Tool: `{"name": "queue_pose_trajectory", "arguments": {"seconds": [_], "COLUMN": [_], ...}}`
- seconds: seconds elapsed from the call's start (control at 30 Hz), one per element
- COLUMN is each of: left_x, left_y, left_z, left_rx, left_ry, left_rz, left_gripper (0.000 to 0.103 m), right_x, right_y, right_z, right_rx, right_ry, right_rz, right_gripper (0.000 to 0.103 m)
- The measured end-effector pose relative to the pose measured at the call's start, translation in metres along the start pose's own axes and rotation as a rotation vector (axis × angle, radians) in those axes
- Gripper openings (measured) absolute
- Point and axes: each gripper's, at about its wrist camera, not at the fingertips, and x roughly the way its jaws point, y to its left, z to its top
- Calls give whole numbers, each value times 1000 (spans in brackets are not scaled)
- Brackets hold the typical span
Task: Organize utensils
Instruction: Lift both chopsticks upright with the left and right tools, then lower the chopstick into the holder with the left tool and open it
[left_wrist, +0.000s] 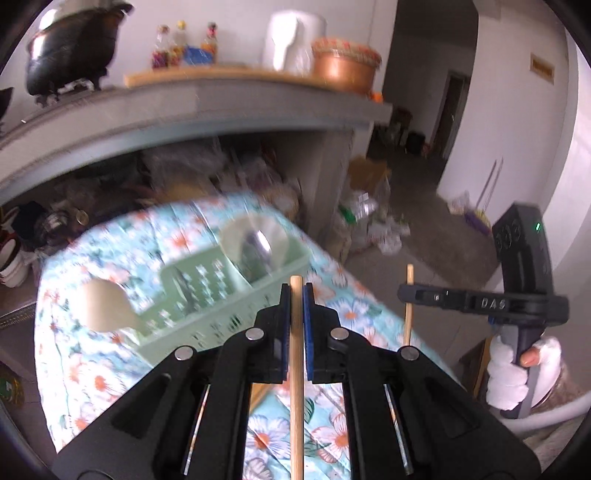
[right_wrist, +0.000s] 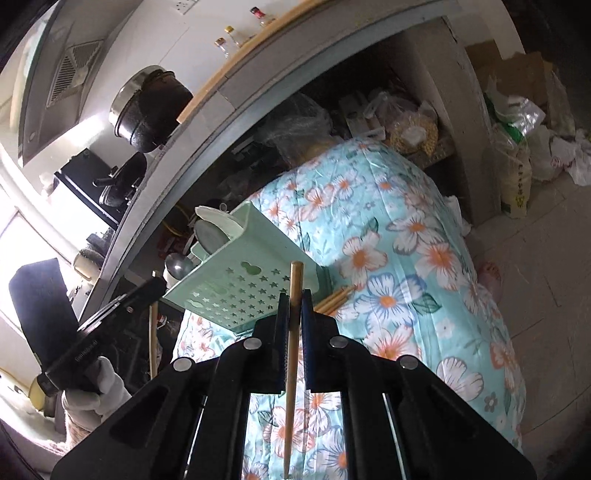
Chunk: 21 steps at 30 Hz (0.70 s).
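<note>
Two hand-held black grippers each clamp a thin wooden chopstick. The left gripper has its blue-padded jaws pressed on one pale chopstick, which stands upright between them above the floral turquoise quilted cloth covering the table. The right gripper pinches a darker tapered chopstick the same way, tip pointing down toward the cloth.

Ahead of both sits a pale green perforated plastic utensil basket, with a cream ladle bowl and a metal spoon at its far end. In the left view a beige spoon lies blurred at the basket's near left corner. A few more wooden chopsticks lie on the cloth just beside the basket.

Behind the table runs a grey concrete counter carrying a black pot, a copper bowl and small bottles; cluttered bags fill the space beneath it.
</note>
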Motion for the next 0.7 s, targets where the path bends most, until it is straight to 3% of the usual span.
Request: {"name": "queue_pose_trajectory", "arguments": {"seconds": [0.2,0.4,0.57,0.7], "left_x": [-65,-103,-109,-101], "left_y": [25,44,59,68], "left_z": [36,76,101,119], "left_rx": [-56,-119,-174,-203], "left_ry": [-217,-423,-587,-671], "left_rz": [33,39,3,-5], "left_gripper": [6,6,6,6], "right_x": [-13,-30,-38,-31], "right_y": [32,68,85,80], "right_z": [24,53,66,68], "right_rx": [-90,-189,-231,-209], "right_ry": [-55,-127,-166,-153], "right_rz": [35,84,112,124], "right_gripper": [6,6,6,6]}}
